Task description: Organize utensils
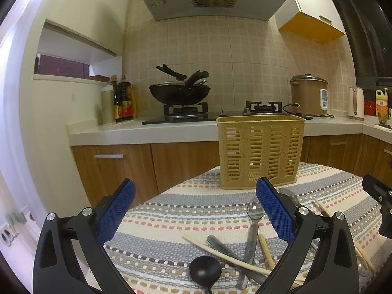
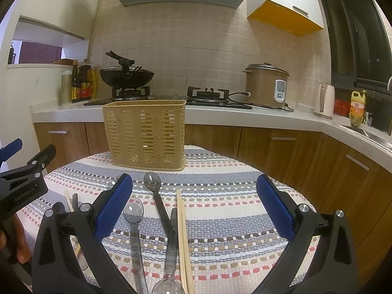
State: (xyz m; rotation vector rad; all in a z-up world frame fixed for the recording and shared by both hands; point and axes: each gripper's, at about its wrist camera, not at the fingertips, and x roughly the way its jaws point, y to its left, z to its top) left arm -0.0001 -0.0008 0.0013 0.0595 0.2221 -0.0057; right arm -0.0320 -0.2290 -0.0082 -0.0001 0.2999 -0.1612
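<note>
Both wrist views look low and close across the striped mat [image 1: 171, 210] toward the stove wall; the left sits nearer the mat's left edge. Both share the basket [image 2: 145, 134].

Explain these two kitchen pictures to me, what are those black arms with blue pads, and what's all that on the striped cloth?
There is no robot here: a person holds two hand-held grabbers, each carrying its own wide-angle camera looking forward between its jaws. One picture comes from the left gripper, the other from the right gripper. Both stand wide open and hold nothing. On the striped woven tablecloth stands a tan slotted plastic utensil basket. In front of it lie loose utensils: a round black plastic ladle, clear plastic spoons, a dark slotted spoon and pale wooden chopsticks. A stove and counter are behind.
</note>
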